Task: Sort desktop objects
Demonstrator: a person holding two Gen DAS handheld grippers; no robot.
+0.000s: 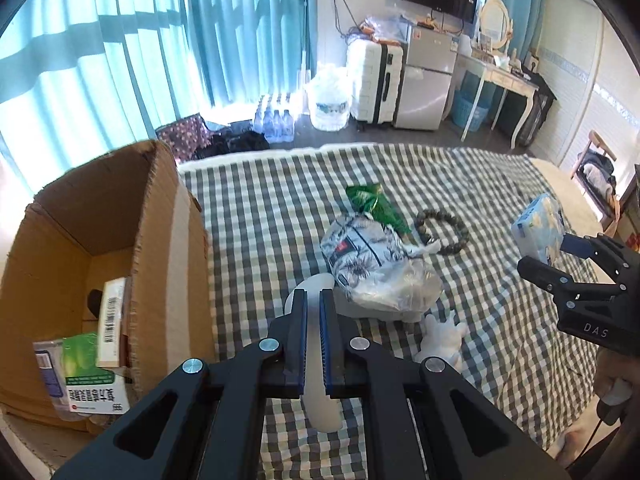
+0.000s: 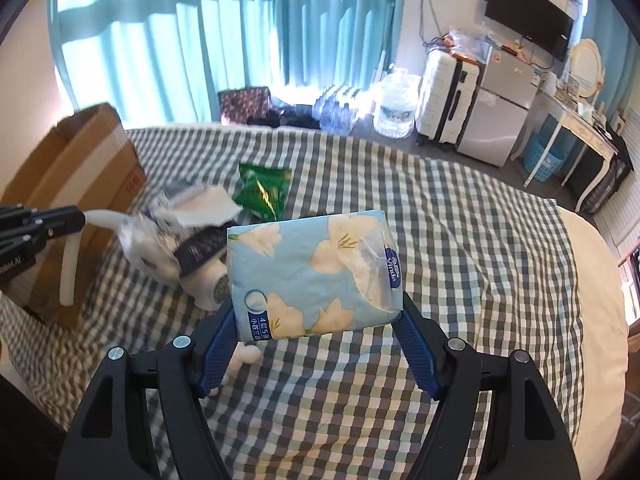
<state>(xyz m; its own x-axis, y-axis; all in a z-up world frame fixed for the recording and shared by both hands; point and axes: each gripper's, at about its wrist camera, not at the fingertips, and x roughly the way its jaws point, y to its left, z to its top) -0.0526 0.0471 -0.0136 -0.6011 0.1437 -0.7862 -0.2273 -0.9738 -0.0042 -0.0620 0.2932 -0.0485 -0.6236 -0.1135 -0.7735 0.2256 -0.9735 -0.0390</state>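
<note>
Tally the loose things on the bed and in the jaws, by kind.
Green snack bag: 1
Bead bracelet: 1
Plastic-wrapped bundle: 1
White toy: 1
Tissue pack (right jaws): 1
White curved piece (left jaws): 1
Total: 6

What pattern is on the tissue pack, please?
Light blue tissue pack: cream lily flowers; clearest in right wrist view.

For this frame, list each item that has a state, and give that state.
left gripper: shut on the white curved piece.
right gripper: shut on the tissue pack, lifted off the bed.
cardboard box: open, packets inside.
green packet: lying on the checkered cover.
bead bracelet: lying flat.
clear-wrapped bundle: on the cover, wrapper crumpled.
</note>
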